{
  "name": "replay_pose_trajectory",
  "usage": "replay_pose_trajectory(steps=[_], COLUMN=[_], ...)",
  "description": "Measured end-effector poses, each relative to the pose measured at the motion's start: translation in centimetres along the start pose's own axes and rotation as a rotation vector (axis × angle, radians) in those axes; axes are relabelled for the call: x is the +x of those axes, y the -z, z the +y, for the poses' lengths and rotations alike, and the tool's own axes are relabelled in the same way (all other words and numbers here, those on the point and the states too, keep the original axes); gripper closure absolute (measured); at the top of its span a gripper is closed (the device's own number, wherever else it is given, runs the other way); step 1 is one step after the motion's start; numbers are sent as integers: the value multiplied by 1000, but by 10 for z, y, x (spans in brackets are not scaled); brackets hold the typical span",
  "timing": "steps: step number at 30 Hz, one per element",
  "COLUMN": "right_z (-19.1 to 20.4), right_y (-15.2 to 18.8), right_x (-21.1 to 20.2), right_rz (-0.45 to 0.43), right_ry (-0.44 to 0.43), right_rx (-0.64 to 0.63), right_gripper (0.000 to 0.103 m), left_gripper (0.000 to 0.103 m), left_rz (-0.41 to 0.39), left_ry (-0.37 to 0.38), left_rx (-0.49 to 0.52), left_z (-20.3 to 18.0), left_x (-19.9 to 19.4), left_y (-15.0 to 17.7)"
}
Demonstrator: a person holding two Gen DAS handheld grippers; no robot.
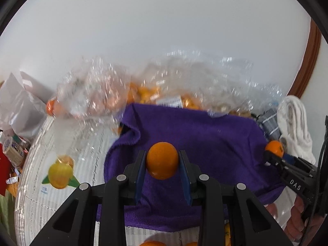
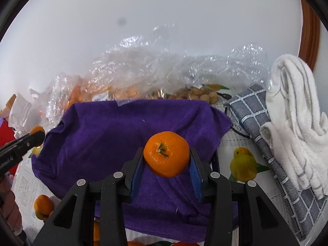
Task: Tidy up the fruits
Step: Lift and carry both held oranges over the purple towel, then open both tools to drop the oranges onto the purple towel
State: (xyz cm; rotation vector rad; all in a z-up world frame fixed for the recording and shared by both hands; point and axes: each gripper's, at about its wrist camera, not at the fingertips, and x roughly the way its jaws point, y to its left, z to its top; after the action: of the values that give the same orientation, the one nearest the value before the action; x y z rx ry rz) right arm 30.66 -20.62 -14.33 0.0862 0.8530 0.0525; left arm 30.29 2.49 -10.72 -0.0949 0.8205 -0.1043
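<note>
My left gripper (image 1: 162, 160) is shut on an orange tangerine (image 1: 162, 161), held above a purple towel (image 1: 205, 139) spread on the table. My right gripper (image 2: 166, 157) is shut on a second tangerine (image 2: 166, 153), stem side up, over the same purple towel (image 2: 102, 135). In the left wrist view the right gripper (image 1: 270, 155) shows at the far right with its tangerine (image 1: 274, 148). The left gripper's finger (image 2: 30, 141) enters the right wrist view at the left edge, with a bit of its tangerine (image 2: 37, 129) behind it.
Clear plastic bags (image 1: 114, 90) of tangerines and a bag of nuts (image 2: 196, 94) lie behind the towel. A grey checked cloth (image 2: 266, 139) and a white towel (image 2: 297, 110) lie to the right. Loose tangerines (image 2: 43, 205) sit on the fruit-print tablecloth (image 1: 61, 174). A hand (image 1: 295, 219) grips the right tool.
</note>
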Motion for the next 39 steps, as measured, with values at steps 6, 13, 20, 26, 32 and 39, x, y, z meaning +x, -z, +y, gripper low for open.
replay_pose_trajectory(steps=[6, 13, 20, 26, 32, 39], right_z=[-1, 0, 1, 3, 3, 2], right_y=[6, 12, 16, 18, 20, 20], right_x=[11, 20, 27, 31, 34, 33], right_rz=[28, 64, 95, 113, 121, 120], right_ry=[6, 11, 11, 7, 7, 3], right_rx=[-9, -24, -35, -39, -44, -44], right_gripper=[61, 61, 61, 61, 61, 58], left_gripper=[73, 73, 73, 73, 73, 73], left_rz=[42, 61, 88, 98, 108, 120], left_ry=[-9, -22, -29, -31, -31, -32], left_rx=[4, 13, 12, 20, 27, 29], left_z=[2, 1, 3, 3, 1, 0], left_x=[11, 17, 25, 26, 28, 31], left_y=[7, 11, 14, 15, 17, 18])
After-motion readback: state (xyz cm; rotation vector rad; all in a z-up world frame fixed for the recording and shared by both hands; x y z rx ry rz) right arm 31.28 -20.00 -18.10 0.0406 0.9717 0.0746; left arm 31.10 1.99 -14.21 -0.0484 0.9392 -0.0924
